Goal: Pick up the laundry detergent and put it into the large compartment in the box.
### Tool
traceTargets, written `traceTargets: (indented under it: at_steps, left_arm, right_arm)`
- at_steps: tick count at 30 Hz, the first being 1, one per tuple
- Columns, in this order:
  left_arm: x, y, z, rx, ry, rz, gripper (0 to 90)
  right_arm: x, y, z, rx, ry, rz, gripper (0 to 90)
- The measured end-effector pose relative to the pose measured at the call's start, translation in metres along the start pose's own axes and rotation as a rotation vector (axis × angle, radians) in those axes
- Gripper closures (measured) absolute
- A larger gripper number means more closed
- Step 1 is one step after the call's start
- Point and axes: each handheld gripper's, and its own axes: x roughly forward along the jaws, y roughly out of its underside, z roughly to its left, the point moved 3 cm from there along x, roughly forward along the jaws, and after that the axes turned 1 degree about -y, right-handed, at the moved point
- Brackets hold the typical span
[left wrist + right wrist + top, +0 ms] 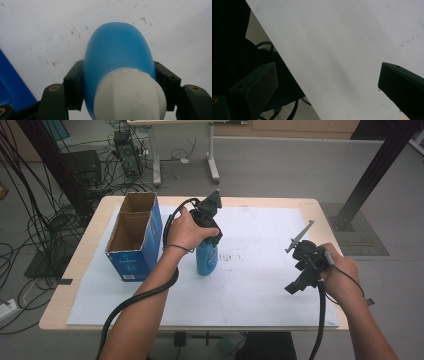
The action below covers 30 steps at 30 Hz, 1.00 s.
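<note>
A blue bottle (206,257) with a white cap stands upright on the white sheet near the table's middle. My left gripper (210,236) points down over it and is shut on its upper part. In the left gripper view the blue bottle (117,52) and its white cap (130,96) sit between the two black pads (73,85), which press on both sides. My right gripper (296,281) hangs over the sheet's right front part. In the right gripper view my right gripper (327,85) has its jaws wide apart with only white paper between them.
A blue cardboard box (136,236), open at the top with two compartments, stands left of the bottle. The white sheet (260,270) covers most of the wooden table (75,270). Cables trail from both grippers toward the front edge. Black frame posts and floor cables surround the table.
</note>
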Motion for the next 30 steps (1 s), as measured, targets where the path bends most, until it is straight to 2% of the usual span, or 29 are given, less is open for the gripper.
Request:
traceTargets:
  at_steps: [30]
  left_arm:
    - [0.0, -0.0007, 0.0001, 0.006, 0.002, 0.009, 37.5]
  right_arm:
    - [0.0029, -0.0016, -0.0016, -0.002, -0.005, -0.005, 2.0]
